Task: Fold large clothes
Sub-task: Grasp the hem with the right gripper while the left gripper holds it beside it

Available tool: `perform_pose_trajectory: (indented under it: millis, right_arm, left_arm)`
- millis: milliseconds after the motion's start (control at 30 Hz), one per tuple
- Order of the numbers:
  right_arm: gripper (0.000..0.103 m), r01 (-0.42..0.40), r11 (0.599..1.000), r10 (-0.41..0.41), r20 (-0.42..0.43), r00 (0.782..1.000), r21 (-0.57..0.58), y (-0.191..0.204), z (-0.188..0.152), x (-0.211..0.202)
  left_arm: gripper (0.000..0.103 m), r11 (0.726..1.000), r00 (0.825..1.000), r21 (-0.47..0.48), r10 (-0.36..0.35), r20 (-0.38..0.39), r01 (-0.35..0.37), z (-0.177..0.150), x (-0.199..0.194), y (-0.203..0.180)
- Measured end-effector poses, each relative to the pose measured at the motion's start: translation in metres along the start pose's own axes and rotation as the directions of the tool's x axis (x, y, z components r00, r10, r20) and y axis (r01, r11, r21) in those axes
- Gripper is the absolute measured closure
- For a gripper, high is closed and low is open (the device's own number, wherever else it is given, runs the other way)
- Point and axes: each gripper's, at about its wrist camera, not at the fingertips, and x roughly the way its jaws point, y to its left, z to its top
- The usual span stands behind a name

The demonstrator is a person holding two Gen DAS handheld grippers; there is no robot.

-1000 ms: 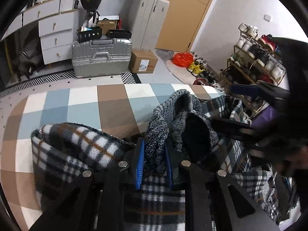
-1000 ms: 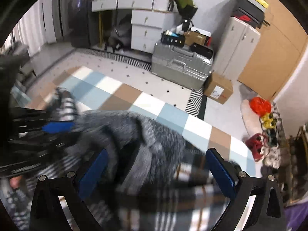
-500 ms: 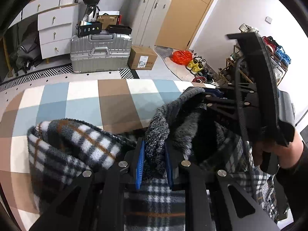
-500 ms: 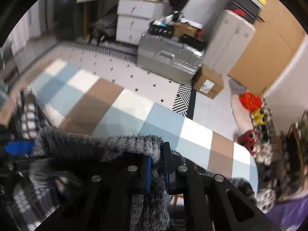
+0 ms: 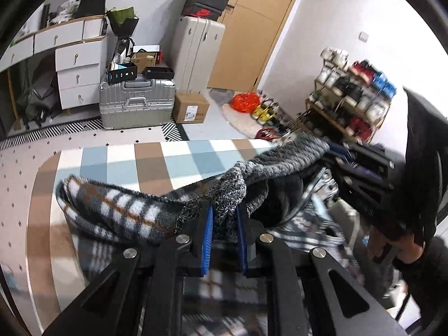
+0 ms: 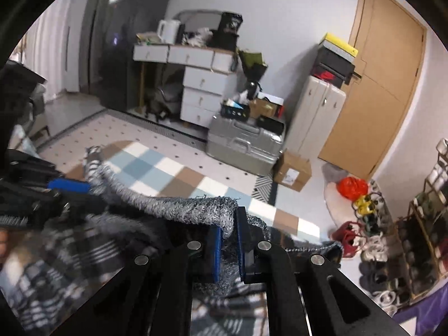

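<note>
A big plaid fleece garment [image 5: 112, 207] with a grey knit collar [image 5: 280, 165] hangs lifted over the checked rug [image 5: 168, 162]. My left gripper [image 5: 224, 212] has a bunch of the grey knit pressed between its blue pads, and its jaws are closing. In the right wrist view, my right gripper [image 6: 229, 224] is shut on the knit collar [image 6: 182, 204] further along the same edge. The collar stretches between the two grippers. The right gripper [image 5: 350, 151] shows at the right of the left wrist view, and the left gripper [image 6: 68, 186] at the left of the right wrist view. The plaid body [image 6: 70, 240] sags below, blurred.
A silver suitcase [image 5: 137, 106] and a cardboard box [image 5: 190, 107] stand beyond the rug, with white drawers [image 5: 75, 75] behind. A shoe rack [image 5: 350, 103] and loose shoes [image 5: 263, 113] line the right side. A person's hand [image 5: 392, 246] holds the right tool.
The right gripper went from wide open to shut on the knit collar. Both grippers then rose, lifting the collar and plaid body off the rug and pulling the collar taut.
</note>
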Motion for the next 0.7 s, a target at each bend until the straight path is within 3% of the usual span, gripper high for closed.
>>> perform_pose_trajectory:
  millis: [200,300,367,600,700]
  right_arm:
    - [0.094,-0.06,0.997,0.058,0.043,0.997,0.04,0.023,-0.046,-0.069]
    - [0.094,-0.075,0.995,0.073,0.037,0.997,0.061,0.04,-0.078,-0.092]
    - [0.094,-0.087,0.992,0.084,0.03,0.996,0.089,0.048,-0.1,-0.101]
    - [0.094,-0.12,0.953,0.123,0.006,0.992,0.278,0.051,-0.169,-0.112]
    - [0.097,-0.106,0.94,0.115,-0.008,0.993,0.323,0.051,-0.191,-0.115]
  left_arm:
    - [0.093,0.998,0.999,-0.04,-0.047,0.019,0.048,-0.037,-0.029,-0.019]
    - [0.093,0.994,0.996,-0.073,-0.084,-0.018,0.082,-0.063,-0.033,-0.027]
    - [0.093,0.982,0.991,-0.139,-0.132,-0.033,0.126,-0.08,-0.031,-0.025]
    - [0.093,0.968,0.987,-0.216,-0.149,-0.065,0.132,-0.131,-0.015,-0.033]
    - [0.102,0.962,0.981,-0.233,-0.165,-0.098,0.139,-0.147,-0.009,-0.04]
